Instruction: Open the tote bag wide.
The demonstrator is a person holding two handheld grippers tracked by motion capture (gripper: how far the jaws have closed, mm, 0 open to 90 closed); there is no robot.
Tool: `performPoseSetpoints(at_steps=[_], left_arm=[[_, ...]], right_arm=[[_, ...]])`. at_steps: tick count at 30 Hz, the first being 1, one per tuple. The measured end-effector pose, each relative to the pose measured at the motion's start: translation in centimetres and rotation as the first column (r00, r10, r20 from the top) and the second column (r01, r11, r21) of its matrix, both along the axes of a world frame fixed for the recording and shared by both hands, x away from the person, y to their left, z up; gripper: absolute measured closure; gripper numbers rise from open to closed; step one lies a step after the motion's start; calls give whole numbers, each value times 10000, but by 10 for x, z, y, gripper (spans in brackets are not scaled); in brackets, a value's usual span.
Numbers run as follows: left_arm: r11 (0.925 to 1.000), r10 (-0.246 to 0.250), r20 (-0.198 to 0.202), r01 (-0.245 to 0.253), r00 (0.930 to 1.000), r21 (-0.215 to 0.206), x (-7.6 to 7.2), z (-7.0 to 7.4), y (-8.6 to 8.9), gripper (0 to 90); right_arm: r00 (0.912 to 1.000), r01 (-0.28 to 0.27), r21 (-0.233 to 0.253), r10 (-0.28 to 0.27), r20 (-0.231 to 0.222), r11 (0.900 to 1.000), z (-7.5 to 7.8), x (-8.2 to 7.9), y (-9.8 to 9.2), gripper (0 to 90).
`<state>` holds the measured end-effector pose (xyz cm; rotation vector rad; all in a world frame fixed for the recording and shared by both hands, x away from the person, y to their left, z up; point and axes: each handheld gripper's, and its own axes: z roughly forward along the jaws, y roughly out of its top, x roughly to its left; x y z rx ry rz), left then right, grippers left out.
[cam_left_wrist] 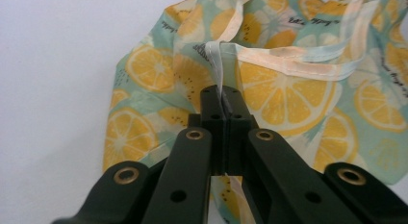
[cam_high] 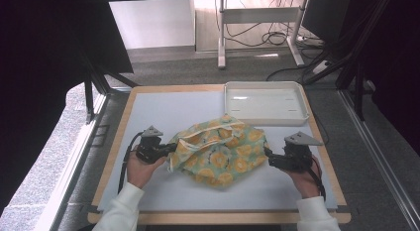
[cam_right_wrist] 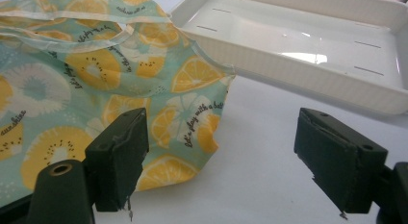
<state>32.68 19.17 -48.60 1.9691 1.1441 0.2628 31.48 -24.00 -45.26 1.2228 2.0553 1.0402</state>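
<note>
Left tongs [cam_left_wrist: 222,96] clamp the lemon-print bag's [cam_left_wrist: 288,89] hem at frame centre; right tongs [cam_right_wrist: 221,161] gape apart beside the white tray [cam_right_wrist: 308,72].

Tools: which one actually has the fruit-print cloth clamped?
The left tool: jaws shut on the fruit-print cloth edge. The right tool is open beside it.

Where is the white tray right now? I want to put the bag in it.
In the high view the white tray sits at the table's far right corner, just behind the lemon-print bag, ahead of the right gripper.
</note>
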Motion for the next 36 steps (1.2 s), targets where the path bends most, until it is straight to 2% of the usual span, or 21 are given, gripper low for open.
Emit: performPoseSetpoints(at_steps=[5,12,15,18,24,28,30,33,34,36], left_arm=[[9999,-46,96,47,9999,-98,0,2,2,900],[9997,-202,107,204,9997,-144,0,2,5,900],[9995,-232,106,234,9997,-197,0,3,4,900],[9994,-212,165,217,9996,-255,-2,4,6,900],[9997,-65,179,69,9998,-249,-2,5,9,900],[9996,-66,209,71,9998,-262,-3,5,9,900],[9996,-64,223,69,9997,-262,-3,5,9,900],[9996,-51,224,57,9997,-272,-3,5,9,900],[9995,-25,206,32,9998,-327,-3,5,10,900],[9995,-58,198,64,9998,-319,-3,5,10,900]], right_arm=[[9998,-156,-151,158,82,9998,7,5,10,209],[9987,-514,369,513,31,9980,17,16,9,232],[9975,-701,396,701,37,9967,18,17,9,233],[9953,-970,257,970,-2,9950,19,24,11,258],[9932,-1168,87,1167,26,9931,27,36,16,299],[9911,-1331,2,1331,-71,9911,28,42,22,315],[9875,-1562,-99,1559,-246,9877,25,51,30,336],[9827,-1841,-95,1839,-231,9829,24,56,34,352],[9785,-2045,-40,2043,-267,9789,24,61,39,364],[9764,-2140,-167,2133,-340,9767,25,65,44,374]])
